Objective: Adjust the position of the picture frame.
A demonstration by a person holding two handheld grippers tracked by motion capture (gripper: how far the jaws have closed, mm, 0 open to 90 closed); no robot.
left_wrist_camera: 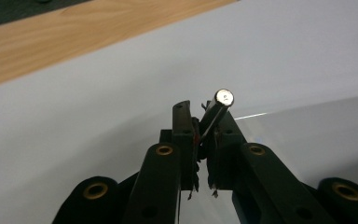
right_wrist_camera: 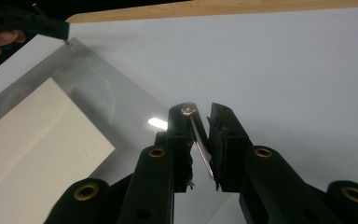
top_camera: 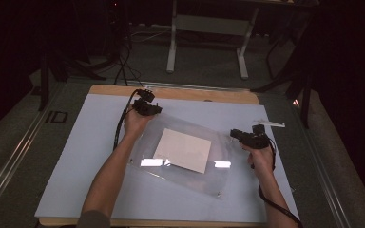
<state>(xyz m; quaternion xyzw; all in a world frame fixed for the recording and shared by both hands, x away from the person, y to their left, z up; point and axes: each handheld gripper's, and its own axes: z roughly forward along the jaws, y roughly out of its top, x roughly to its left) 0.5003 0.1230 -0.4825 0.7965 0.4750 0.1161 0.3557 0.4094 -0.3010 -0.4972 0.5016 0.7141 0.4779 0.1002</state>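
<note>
A clear plastic sheet [top_camera: 190, 180] lies on the white mat with a cream paper [top_camera: 183, 151] under it. My left gripper [top_camera: 153, 110] is at the sheet's far left corner, and in the left gripper view [left_wrist_camera: 200, 109] it is shut on a short metal post [left_wrist_camera: 223, 98] beside the sheet's edge [left_wrist_camera: 317, 135]. At the sheet's right corner, my right gripper [top_camera: 234, 134] holds a thin silver pin [right_wrist_camera: 198, 140] slanted between its jaws [right_wrist_camera: 200, 112]. The right gripper view also has the sheet [right_wrist_camera: 102, 88], the paper [right_wrist_camera: 32, 140] and the left gripper [right_wrist_camera: 51, 28] farther off.
The white mat [top_camera: 76, 166] covers a wooden tabletop [top_camera: 180, 92] whose edge shows at the back. A small white strip [top_camera: 268, 123] lies on the mat behind the right gripper. Beyond the table, a desk's white legs [top_camera: 173, 42] stand on the dark floor.
</note>
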